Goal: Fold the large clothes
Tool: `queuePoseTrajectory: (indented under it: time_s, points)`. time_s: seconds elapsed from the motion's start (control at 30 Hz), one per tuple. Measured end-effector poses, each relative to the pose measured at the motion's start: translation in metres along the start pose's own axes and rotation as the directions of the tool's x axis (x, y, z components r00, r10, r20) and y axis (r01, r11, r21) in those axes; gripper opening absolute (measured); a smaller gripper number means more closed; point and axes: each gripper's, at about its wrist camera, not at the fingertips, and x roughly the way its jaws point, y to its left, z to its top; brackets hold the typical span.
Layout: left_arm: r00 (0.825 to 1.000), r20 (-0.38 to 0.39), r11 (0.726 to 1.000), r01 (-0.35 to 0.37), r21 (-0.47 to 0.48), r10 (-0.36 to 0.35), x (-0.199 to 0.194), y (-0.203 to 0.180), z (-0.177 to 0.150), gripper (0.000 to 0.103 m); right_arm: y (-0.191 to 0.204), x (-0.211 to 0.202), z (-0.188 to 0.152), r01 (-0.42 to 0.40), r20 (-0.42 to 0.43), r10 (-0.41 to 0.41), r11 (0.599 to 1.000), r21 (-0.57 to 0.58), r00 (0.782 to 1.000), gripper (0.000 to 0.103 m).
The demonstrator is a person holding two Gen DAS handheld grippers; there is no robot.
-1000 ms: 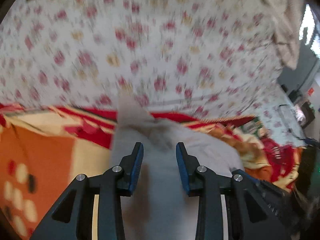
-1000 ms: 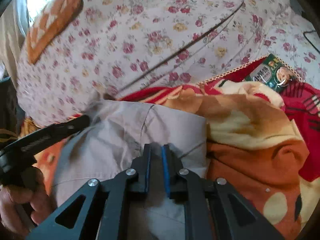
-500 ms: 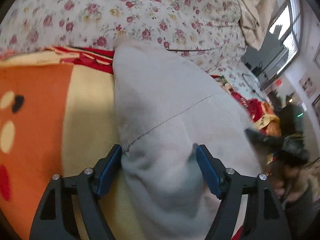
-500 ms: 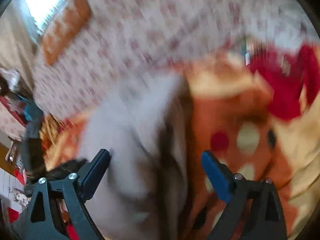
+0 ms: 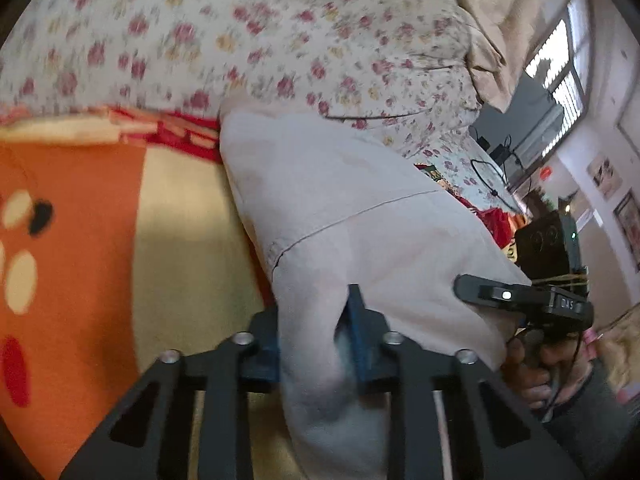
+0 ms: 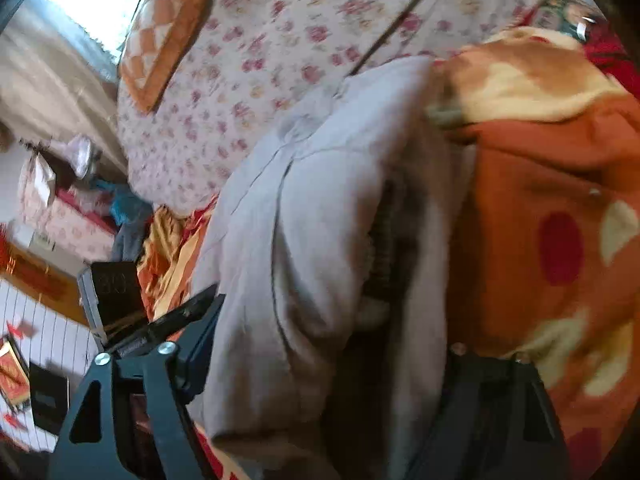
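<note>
A folded light grey garment [image 5: 340, 208] lies on an orange and cream blanket [image 5: 80, 240] on the bed. My left gripper [image 5: 316, 332] is shut on a bunched fold at the garment's near edge. The garment [image 6: 320, 208] also fills the middle of the right wrist view. My right gripper [image 6: 328, 360] is open wide, its jaws astride the garment's near end; its right finger is mostly hidden under the cloth. It also shows in the left wrist view [image 5: 520, 300] at the garment's right edge.
A floral bedspread [image 5: 240, 40] covers the bed behind the blanket. An orange checked cushion [image 6: 164, 32] lies at the far end. A green packet [image 6: 568, 12] sits at the blanket's far right. Room furniture and a window are beyond the bed.
My left gripper went from open around the garment to shut on a fold of it. My right gripper went from shut to wide open and swung down to the garment's end.
</note>
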Motion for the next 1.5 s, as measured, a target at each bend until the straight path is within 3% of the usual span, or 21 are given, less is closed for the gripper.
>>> queuePoseTrajectory:
  time_s: [0.07, 0.17, 0.33, 0.47, 0.57, 0.6, 0.67, 0.77, 0.9, 0.97, 1.0, 1.07, 1.1, 1.17, 1.23, 1.3, 1.37, 1.43, 1.5]
  points:
    - [1.000, 0.018, 1.000, -0.014, 0.024, 0.014, -0.006, -0.006, 0.002, 0.008, -0.003, -0.001, -0.001, -0.024, 0.007, 0.023, 0.999, 0.027, 1.000, 0.064]
    - [0.999, 0.033, 0.998, -0.038, 0.058, 0.036, -0.016, -0.013, 0.007, 0.006, 0.002, -0.005, 0.000, -0.053, 0.026, 0.052, 0.998, 0.045, 0.998, 0.057]
    - [0.994, 0.088, 0.997, -0.074, 0.038, 0.071, -0.061, 0.003, 0.019, 0.006, 0.041, 0.005, 0.006, -0.152, 0.027, 0.152, 0.988, -0.013, 0.988, 0.052]
    - [0.981, 0.122, 0.988, -0.154, 0.028, 0.150, -0.095, 0.024, 0.021, 0.006, 0.071, 0.039, 0.012, -0.199, -0.006, 0.199, 0.977, -0.071, 0.980, 0.052]
    - [0.977, 0.063, 0.978, -0.207, 0.018, 0.205, -0.088, 0.043, 0.011, 0.010, 0.069, 0.071, 0.006, -0.141, -0.083, 0.136, 0.989, -0.046, 0.987, 0.064]
    - [0.978, 0.033, 0.978, -0.207, 0.004, 0.207, -0.083, 0.050, 0.006, 0.012, 0.064, 0.081, 0.003, -0.112, -0.119, 0.110, 0.994, -0.010, 0.987, 0.067]
    - [0.982, 0.019, 0.982, -0.187, -0.025, 0.188, -0.078, 0.062, -0.003, 0.021, 0.061, 0.079, 0.000, -0.133, -0.107, 0.135, 0.991, 0.025, 0.985, 0.069]
    - [0.988, 0.027, 0.986, -0.147, -0.075, 0.150, -0.084, 0.068, -0.006, 0.023, 0.063, 0.059, -0.003, -0.117, -0.108, 0.124, 0.991, 0.069, 0.986, 0.070]
    - [0.977, 0.110, 0.981, -0.174, -0.083, 0.183, -0.115, 0.063, -0.004, 0.022, 0.069, 0.006, -0.015, -0.055, 0.018, 0.054, 0.995, 0.086, 0.998, 0.070]
    - [0.959, 0.186, 0.976, -0.205, -0.078, 0.216, -0.135, 0.056, -0.008, 0.022, 0.093, -0.029, -0.024, 0.043, 0.157, -0.038, 0.999, -0.030, 0.987, 0.070]
    - [0.950, 0.222, 0.975, -0.209, -0.076, 0.221, -0.144, 0.051, -0.011, 0.022, 0.111, -0.043, -0.030, 0.098, 0.232, -0.070, 0.989, -0.110, 0.970, 0.071]
    - [0.942, 0.264, 0.978, -0.198, -0.061, 0.207, -0.151, 0.040, -0.016, 0.022, 0.142, -0.054, -0.042, 0.153, 0.311, -0.066, 0.952, -0.266, 0.948, 0.072]
    - [0.945, 0.263, 0.981, -0.190, -0.043, 0.194, -0.149, 0.034, -0.018, 0.022, 0.156, -0.051, -0.045, 0.172, 0.325, -0.061, 0.930, -0.325, 0.944, 0.069]
    - [0.952, 0.241, 0.981, -0.193, 0.001, 0.187, -0.140, 0.023, -0.023, 0.020, 0.175, -0.028, -0.049, 0.228, 0.312, -0.104, 0.891, -0.394, 0.944, 0.027]
    - [0.962, 0.193, 0.977, -0.205, 0.050, 0.192, -0.126, 0.015, -0.030, 0.009, 0.174, -0.004, -0.050, 0.294, 0.273, -0.191, 0.863, -0.412, 0.943, 0.013]
    - [0.967, 0.089, 0.965, -0.248, 0.087, 0.240, -0.100, 0.014, -0.040, 0.007, 0.161, 0.022, -0.048, 0.356, 0.216, -0.290, 0.843, -0.404, 0.932, 0.012]
    - [0.952, 0.010, 0.946, -0.304, 0.114, 0.305, -0.078, 0.021, -0.051, 0.007, 0.126, 0.049, -0.050, 0.323, 0.053, -0.324, 0.885, -0.336, 0.944, 0.009]
    - [0.945, 0.019, 0.937, -0.327, 0.126, 0.327, -0.073, 0.021, -0.052, 0.006, 0.108, 0.051, -0.056, 0.275, 0.019, -0.281, 0.922, -0.274, 0.960, 0.009]
    - [0.943, 0.020, 0.935, -0.332, 0.127, 0.332, -0.072, 0.019, -0.052, 0.006, 0.107, 0.050, -0.054, 0.268, 0.006, -0.277, 0.925, -0.269, 0.961, 0.009]
